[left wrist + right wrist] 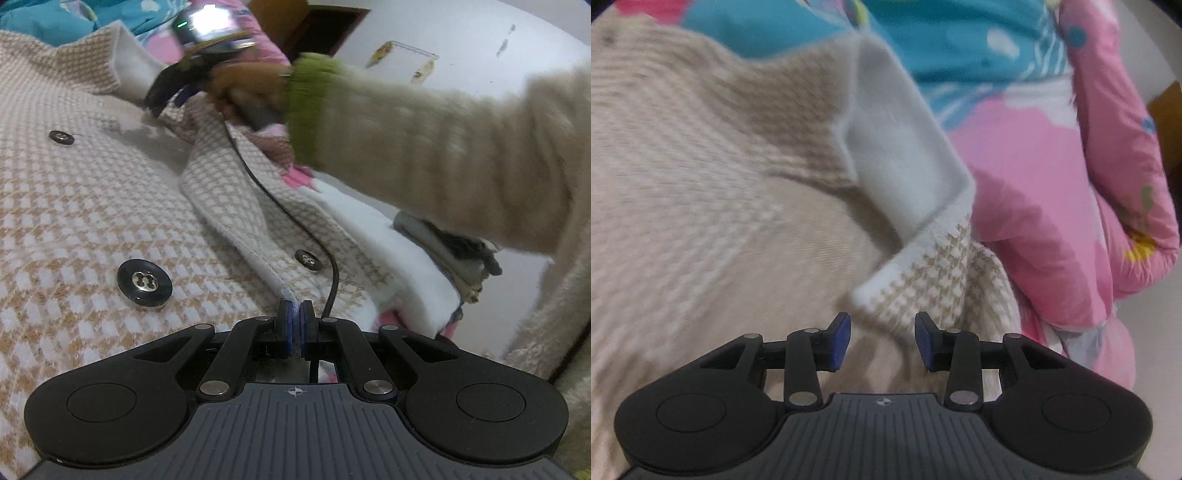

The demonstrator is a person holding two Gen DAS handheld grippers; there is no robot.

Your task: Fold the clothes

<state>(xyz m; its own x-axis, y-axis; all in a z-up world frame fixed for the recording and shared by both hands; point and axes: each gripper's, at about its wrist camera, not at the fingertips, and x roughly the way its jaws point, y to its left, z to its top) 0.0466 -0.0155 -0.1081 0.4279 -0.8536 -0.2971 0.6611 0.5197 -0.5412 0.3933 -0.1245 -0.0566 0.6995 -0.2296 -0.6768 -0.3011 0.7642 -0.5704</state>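
Both views blurred; left gripper (297, 317) clamps coat (92, 206) hem; right gripper (882, 338) released, jaws empty.

Your right gripper (882, 341) over the houndstooth coat (701, 177)

Its jaws stand apart at lower centre with nothing between the 2 blue pads (840, 341); the coat's white-lined flap (905, 162) sits just above, and a pink and teal quilt (1052, 184) fills the upper right.

Both fisheye cameras sit just behind their own fingers, very close above the checked coat (92, 221). The left looks low along it toward a white wall (424, 22); the right tilts steeply down. They share the coat's upturned white lining (901, 155) and the pink-and-blue quilt (1034, 147).
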